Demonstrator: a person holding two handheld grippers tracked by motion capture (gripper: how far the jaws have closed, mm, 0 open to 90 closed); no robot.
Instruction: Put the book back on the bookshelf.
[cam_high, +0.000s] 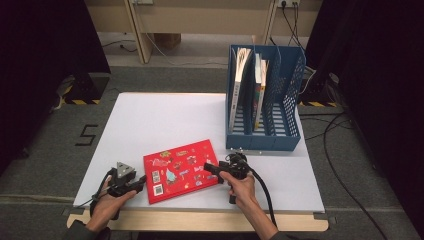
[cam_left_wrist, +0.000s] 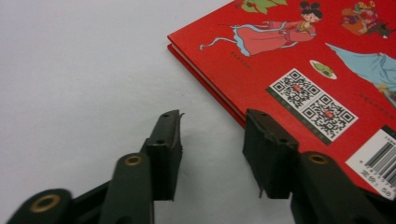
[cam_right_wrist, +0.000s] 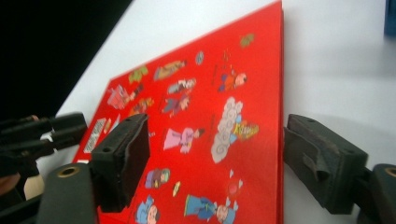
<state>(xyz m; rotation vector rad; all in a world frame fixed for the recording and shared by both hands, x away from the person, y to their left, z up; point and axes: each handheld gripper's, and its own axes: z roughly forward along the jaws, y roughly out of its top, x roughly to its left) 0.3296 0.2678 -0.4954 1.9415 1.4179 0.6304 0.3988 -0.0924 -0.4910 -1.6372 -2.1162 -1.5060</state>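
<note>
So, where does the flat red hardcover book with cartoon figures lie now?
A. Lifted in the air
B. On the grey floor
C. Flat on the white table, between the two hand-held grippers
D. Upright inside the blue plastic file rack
C: the flat red hardcover book lies on the white table, the left hand-held gripper at one edge and the right hand-held gripper at the other.

The high view looks forward and down over the table (cam_high: 150, 120); both gripper views sit low and close, sharing the red book (cam_high: 180, 170).
</note>
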